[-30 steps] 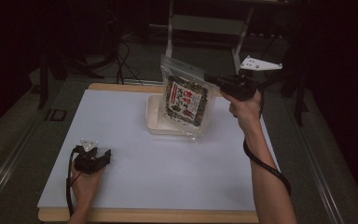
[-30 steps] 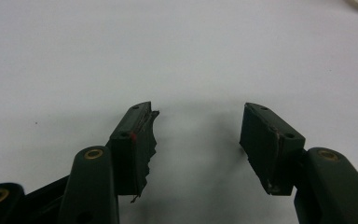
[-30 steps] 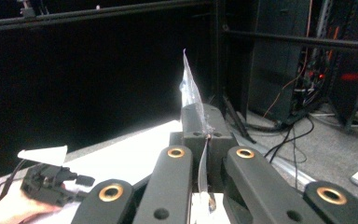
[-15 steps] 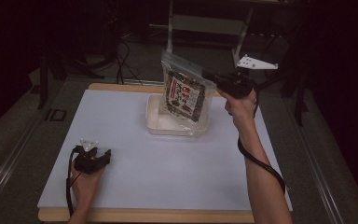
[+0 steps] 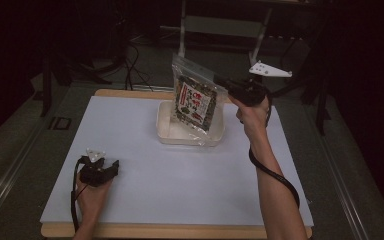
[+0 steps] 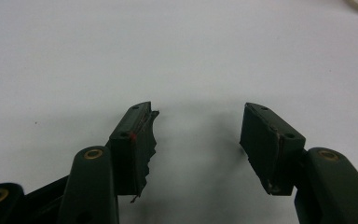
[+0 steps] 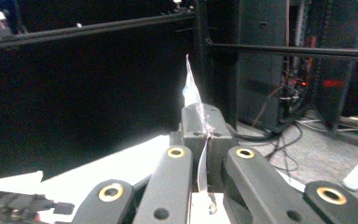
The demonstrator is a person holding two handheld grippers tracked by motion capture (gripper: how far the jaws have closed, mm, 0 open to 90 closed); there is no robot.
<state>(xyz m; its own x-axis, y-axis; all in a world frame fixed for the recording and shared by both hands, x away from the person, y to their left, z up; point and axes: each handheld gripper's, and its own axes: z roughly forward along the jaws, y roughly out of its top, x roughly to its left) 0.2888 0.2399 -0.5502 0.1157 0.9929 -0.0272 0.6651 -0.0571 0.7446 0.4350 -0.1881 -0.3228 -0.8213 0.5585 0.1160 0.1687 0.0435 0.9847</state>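
Tub: shallow, pale, rectangular; on the white mat, toward its far edge, right of middle. Inside: nothing visible apart from the pouch's bottom edge, which hangs at or just above the near rim; contact between the two cannot be told.

Pouch: clear plastic, printed label in red, white and green, dark contents behind it. Held in the air over the tub, well above the mat. Long axis near upright, tilted so the top leans away from the tub toward the far left, the bottom toward the tub's near right corner. Sealed top edge up; printed face turned toward the camera in the high view. In the right gripper view, seen edge-on as a thin sliver of film rising from between the pads.

Right gripper: above and right of the tub, level, pointing left; clenched on the pouch's right edge near the top. Jaws pressed together with film pinched between them. Grey plate on top, cable trailing along the forearm.

Left gripper: resting on the mat, well apart from the tub, near the front left. Released; jaws spread wide, bare mat between them. Torn black padding on the pads in the left gripper view.

Surroundings: dark room, metal frame and cables beyond the tub.
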